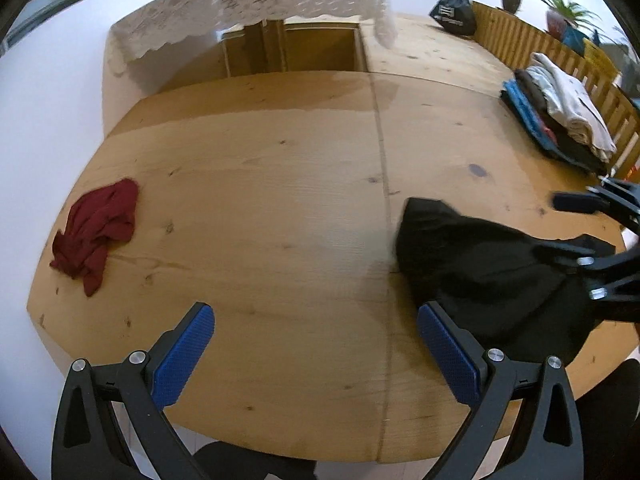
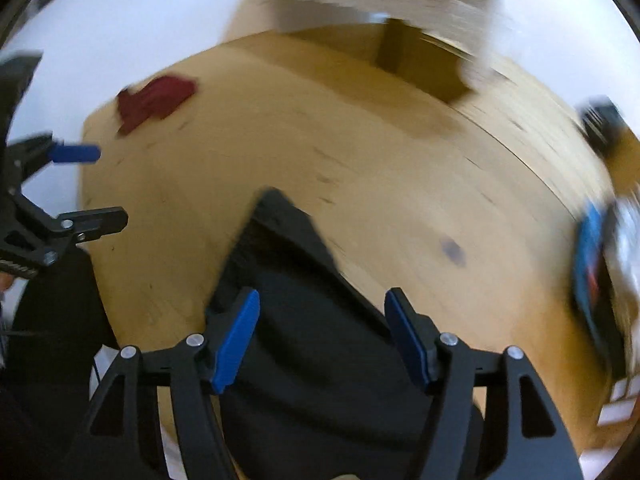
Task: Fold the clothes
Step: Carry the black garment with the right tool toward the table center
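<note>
Nearest: my left claw (image 1: pixel 316 350), spread wide over bare table (image 1: pixel 280 200), holding nothing; my right claw (image 2: pixel 322 336), also wide, empty, poised above the black garment (image 2: pixel 304 320) bunched at the near edge. Mid-table, left: crumpled red garment (image 1: pixel 96 232). Far right: folded stack (image 1: pixel 560 116). Step, I judge: starting the black piece; next, pinch an edge and spread it flat. Bag (image 1: pixel 454 14) lettering unreadable

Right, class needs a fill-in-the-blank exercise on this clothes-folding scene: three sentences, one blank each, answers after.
1. The crumpled garment lying alone on the wooden table is dark ____.
2. The right claw hangs over a ____ garment.
3. Both claws, including the left claw, have their jaws ____.

Missing words: red; black; open
</note>
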A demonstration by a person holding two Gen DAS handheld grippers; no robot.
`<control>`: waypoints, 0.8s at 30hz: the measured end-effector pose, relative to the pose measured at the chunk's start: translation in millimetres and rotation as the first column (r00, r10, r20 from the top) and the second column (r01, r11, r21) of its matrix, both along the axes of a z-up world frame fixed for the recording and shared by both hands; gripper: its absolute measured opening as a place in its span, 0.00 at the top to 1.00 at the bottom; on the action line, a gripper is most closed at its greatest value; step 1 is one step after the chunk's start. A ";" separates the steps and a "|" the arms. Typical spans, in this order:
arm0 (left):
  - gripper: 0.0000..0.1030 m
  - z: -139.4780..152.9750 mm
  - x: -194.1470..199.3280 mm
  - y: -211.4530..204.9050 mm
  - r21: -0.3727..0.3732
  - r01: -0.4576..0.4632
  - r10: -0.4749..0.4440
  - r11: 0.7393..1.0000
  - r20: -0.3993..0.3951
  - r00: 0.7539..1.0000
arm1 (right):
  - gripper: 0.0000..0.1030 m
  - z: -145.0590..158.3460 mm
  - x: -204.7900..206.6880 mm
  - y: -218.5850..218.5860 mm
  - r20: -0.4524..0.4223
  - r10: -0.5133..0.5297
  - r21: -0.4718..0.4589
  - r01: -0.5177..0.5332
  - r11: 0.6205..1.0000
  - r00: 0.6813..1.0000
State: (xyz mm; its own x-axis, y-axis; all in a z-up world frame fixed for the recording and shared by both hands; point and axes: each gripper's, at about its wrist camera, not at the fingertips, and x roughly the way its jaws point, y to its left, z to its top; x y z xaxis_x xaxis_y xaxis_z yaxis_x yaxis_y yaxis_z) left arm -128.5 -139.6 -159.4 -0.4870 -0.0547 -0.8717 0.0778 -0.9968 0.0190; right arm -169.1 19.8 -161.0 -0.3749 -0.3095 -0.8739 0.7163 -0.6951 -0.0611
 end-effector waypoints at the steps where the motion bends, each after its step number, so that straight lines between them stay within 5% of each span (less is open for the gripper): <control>1: 0.01 -2.8 0.9 -8.7 0.014 -0.012 0.012 1.000 0.007 1.000 | 0.37 -5.3 -7.0 -15.8 0.011 0.029 0.001 -0.029 1.000 1.000; 9: 0.01 -23.8 0.3 -53.0 0.051 -0.072 0.070 0.996 0.029 0.997 | 0.38 -39.4 -39.3 -65.2 0.115 0.077 0.012 -0.078 0.997 0.990; 11: 0.01 -27.8 -1.3 -58.9 0.066 -0.078 0.076 0.995 0.033 0.997 | 0.54 -47.6 -40.8 -65.6 0.144 0.094 0.026 -0.098 0.995 0.985; 12: 0.01 -28.8 -1.7 -60.9 0.073 -0.081 0.079 0.994 0.033 0.996 | 0.81 -48.8 -39.6 -65.6 0.146 0.095 0.042 -0.102 0.994 0.985; 14: 0.01 -28.9 -0.4 -63.4 0.085 -0.085 0.083 0.993 0.028 0.996 | 0.91 -47.6 -38.0 -62.9 0.140 0.090 0.074 -0.101 0.992 0.986; 20: 0.01 -21.8 5.9 -60.1 0.096 -0.068 0.067 0.993 0.009 0.998 | 0.94 8.5 -18.2 -33.4 0.086 0.040 0.001 -0.040 0.999 0.995; 24: 0.01 -9.0 7.8 -43.2 0.099 -0.012 0.014 0.995 -0.020 1.000 | 0.94 63.2 12.1 38.3 0.049 -0.078 -0.070 0.081 0.994 0.996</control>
State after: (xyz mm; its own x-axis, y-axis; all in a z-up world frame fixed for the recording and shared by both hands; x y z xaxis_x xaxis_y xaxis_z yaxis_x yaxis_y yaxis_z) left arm -120.7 -182.9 -168.4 -0.5047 0.0251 -0.8629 0.0905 -0.9925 -0.0818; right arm -157.1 58.1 -97.8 -0.3609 -0.3428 -0.8673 0.6597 -0.7512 0.0224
